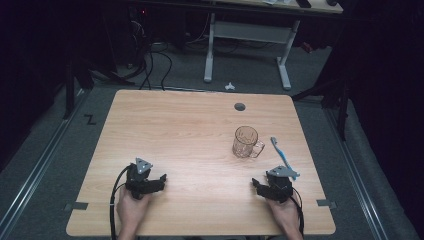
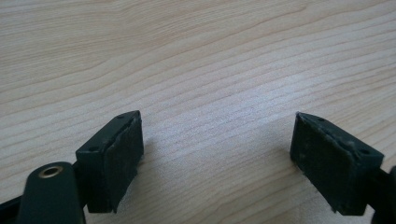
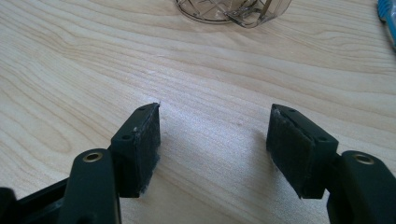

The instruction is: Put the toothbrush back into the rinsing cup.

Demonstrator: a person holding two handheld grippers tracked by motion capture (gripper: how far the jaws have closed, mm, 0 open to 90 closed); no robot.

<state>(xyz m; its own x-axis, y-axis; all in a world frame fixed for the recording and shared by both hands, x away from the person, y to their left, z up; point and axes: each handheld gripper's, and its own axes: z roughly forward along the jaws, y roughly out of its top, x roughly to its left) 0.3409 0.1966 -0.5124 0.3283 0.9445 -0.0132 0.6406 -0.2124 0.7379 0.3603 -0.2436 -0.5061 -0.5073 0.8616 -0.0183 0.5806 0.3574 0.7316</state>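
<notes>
Broad wooden table, pale grain, bare across most of its top. On the right half, a clear glass mug standing upright, handle turned toward the right front, well apart from the left gripper and near the right gripper. In the right gripper view, mug base straight ahead of the jaws, not touched. Probably rigid, smooth and slippery, breakable if knocked or dropped; moderate weight for its size. Best hold judged to be across the wall near the rim, or on the handle, with a gentle squeeze and no tilt. Just beside the mug, to its right, a blue toothbrush lying flat, its near end close by the right gripper; blue tip at the edge of the right gripper view. Likely light, stiff, thin; hard to pinch off the flat wood, so mid-handle from the sides. Both grippers resting low at the near edge, held in hands. Left jaws spread wide over bare wood, nothing between them. Right jaws likewise spread, empty.
</notes>
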